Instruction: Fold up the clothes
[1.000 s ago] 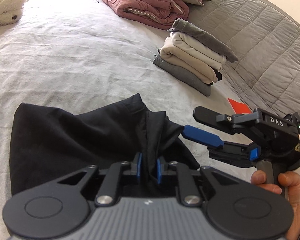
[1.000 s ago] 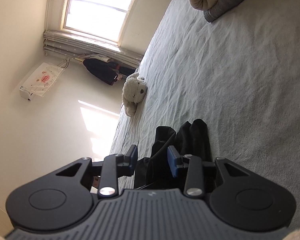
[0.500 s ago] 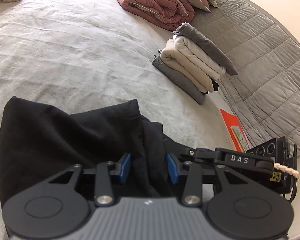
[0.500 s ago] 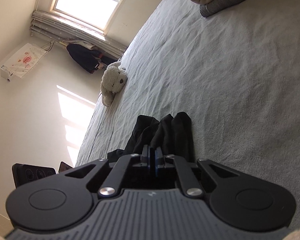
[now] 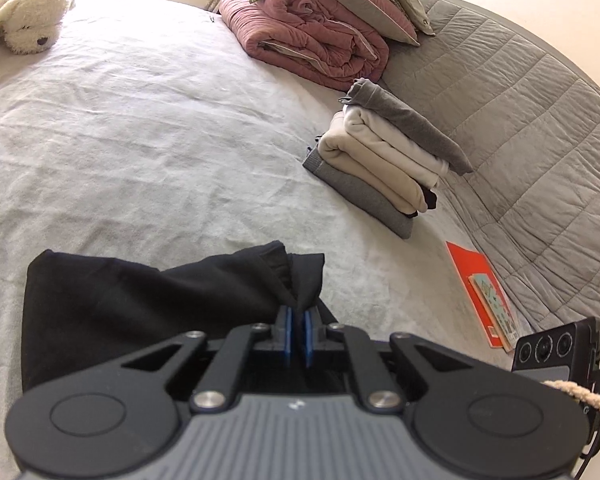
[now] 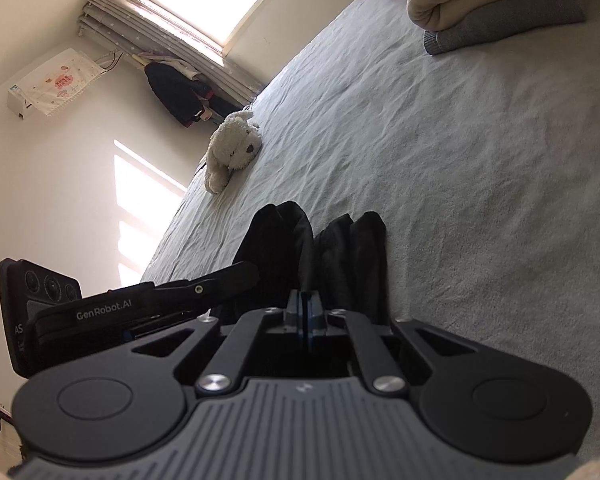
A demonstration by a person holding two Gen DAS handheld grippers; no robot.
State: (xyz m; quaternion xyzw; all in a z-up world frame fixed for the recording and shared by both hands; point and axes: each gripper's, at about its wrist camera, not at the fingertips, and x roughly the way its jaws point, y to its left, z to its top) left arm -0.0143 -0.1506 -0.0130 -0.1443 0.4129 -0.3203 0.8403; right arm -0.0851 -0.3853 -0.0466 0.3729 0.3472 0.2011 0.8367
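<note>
A black garment [image 5: 140, 304] lies bunched on the pale bed sheet [image 5: 140, 140], close in front of both tools. My left gripper [image 5: 296, 316] has its blue pads closing on a raised ridge of the black cloth, and the fabric is pinched between them. In the right wrist view the same black garment [image 6: 340, 248] stands up in several upright folds. My right gripper [image 6: 305, 300] is shut on the near edge of one fold. The two grippers sit side by side, close together, and the cloth under their bodies is hidden.
A stack of folded grey and cream clothes [image 5: 384, 160] sits to the right. Behind it lie a rolled pink quilt [image 5: 312, 40] and pillows. A grey quilted cover [image 5: 520, 120] runs along the right, with an orange book [image 5: 484, 296] beside it. A plush dog [image 5: 20, 24] lies far left.
The left jaws spread wider and then closed on a ridge of black cloth. The right jaws went from open to shut on a fold. The right tool drew in beside the left one.
</note>
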